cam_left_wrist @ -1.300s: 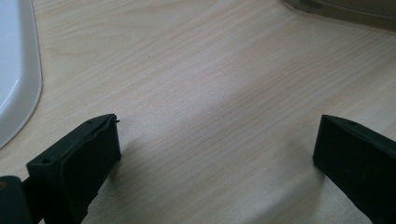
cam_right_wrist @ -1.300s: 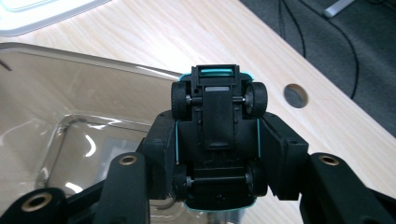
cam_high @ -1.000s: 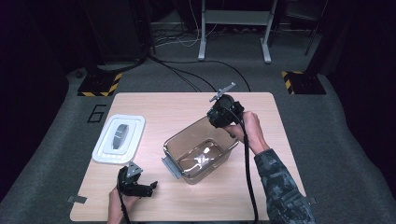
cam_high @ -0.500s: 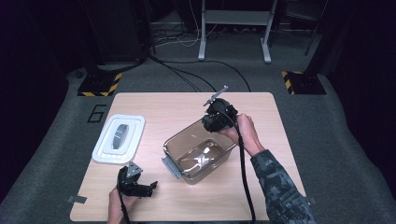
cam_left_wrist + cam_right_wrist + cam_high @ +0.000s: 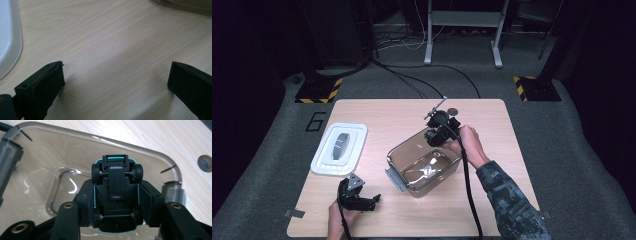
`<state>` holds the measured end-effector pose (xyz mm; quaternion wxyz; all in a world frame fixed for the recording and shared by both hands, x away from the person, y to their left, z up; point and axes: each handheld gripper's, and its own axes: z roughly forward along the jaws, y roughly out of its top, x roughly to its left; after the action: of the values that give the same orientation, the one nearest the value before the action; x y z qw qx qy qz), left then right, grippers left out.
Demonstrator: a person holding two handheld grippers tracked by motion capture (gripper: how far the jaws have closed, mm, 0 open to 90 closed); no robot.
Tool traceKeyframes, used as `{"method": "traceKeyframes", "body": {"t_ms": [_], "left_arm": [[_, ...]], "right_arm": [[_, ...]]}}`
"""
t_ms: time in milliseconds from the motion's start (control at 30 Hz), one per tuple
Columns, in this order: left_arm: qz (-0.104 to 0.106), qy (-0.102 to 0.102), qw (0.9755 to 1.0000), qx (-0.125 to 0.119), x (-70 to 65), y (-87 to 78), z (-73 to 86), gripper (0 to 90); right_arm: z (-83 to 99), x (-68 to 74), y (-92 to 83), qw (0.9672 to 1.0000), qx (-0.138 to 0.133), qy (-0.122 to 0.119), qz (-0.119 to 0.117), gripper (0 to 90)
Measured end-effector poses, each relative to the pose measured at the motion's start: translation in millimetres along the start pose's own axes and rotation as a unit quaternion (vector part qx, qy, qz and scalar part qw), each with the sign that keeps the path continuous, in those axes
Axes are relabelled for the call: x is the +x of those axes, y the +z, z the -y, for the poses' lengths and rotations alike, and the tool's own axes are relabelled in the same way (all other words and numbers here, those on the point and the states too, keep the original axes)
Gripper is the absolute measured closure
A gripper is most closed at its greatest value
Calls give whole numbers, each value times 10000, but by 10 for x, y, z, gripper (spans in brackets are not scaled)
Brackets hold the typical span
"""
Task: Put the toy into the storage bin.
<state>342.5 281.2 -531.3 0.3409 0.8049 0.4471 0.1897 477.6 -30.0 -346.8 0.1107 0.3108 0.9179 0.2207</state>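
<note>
Right gripper (image 5: 115, 197) is closed on a small toy car with black underside and teal trim (image 5: 115, 195), wheels facing the camera. It is held above the open clear plastic rectangular container (image 5: 424, 167), near its far rim, mid-table. Left gripper (image 5: 116, 82) rests low over the light wooden table (image 5: 112, 45) near the front edge, jaws spread wide, nothing between. White rectangular lid (image 5: 339, 148) lies flat left of the container.

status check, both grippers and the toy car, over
Right gripper shut on toy car, underside toward its camera, hanging over clear container. Left gripper open, low over bare table near white lid. Container looks empty, nothing in the way.
</note>
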Motion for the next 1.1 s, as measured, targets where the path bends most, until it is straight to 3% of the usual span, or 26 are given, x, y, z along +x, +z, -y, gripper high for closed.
{"method": "traceKeyframes", "body": {"t_ms": [367,1100], "left_arm": [[0,16,10000,8,2,-1,0,6],[1,3,10000,-2,0,-1,1,7]], "right_arm": [[-55,76,155,9995,313,-33,-34,512],[-119,121,439,9974,679,-88,-210,510]]}}
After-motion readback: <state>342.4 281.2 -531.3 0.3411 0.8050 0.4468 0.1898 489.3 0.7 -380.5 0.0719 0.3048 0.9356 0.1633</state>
